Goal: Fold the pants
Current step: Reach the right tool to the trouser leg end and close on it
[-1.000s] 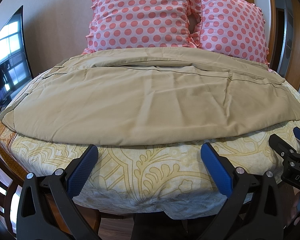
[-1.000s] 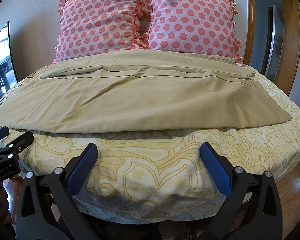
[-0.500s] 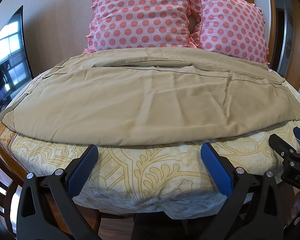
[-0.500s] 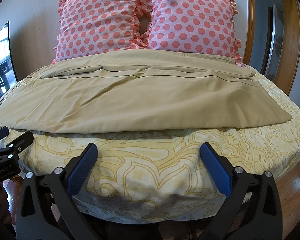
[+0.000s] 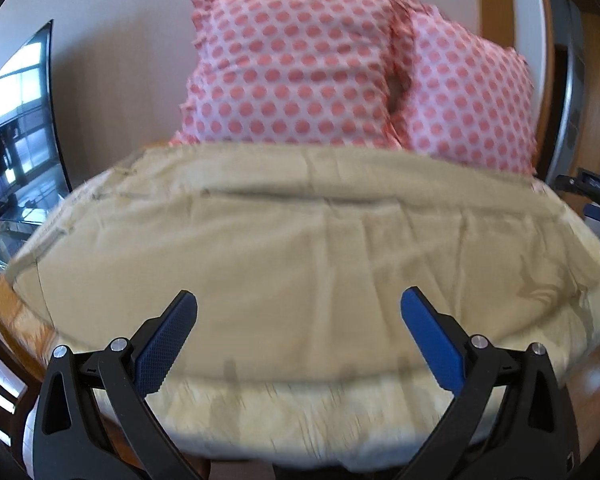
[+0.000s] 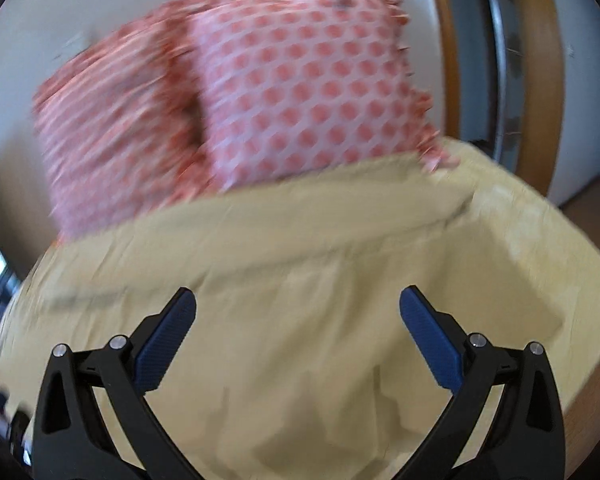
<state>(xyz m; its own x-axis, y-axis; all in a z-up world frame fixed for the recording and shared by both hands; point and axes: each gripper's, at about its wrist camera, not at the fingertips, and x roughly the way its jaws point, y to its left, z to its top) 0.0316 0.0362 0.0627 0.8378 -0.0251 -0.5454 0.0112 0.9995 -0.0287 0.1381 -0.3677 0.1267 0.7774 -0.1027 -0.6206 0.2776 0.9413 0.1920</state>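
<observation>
Tan pants (image 5: pixel 284 248) lie spread flat across the bed, folded lengthwise, waist end at the left and leg ends at the right. My left gripper (image 5: pixel 299 312) is open and empty, its blue fingertips over the near edge of the pants. My right gripper (image 6: pixel 298 312) is open and empty above the right part of the pants (image 6: pixel 300 264). It also shows at the right edge of the left wrist view (image 5: pixel 596 200). Both views are motion-blurred.
Two pink polka-dot pillows (image 5: pixel 300 76) lean on the wall behind the pants. The bed has a yellow patterned cover (image 5: pixel 300 412). A television (image 5: pixel 16 128) stands at the left. A wooden door frame (image 6: pixel 448 48) is at the right.
Both grippers have moved forward and up over the bed, from in front of its near edge to above the pants. The right gripper has swung toward the right end.
</observation>
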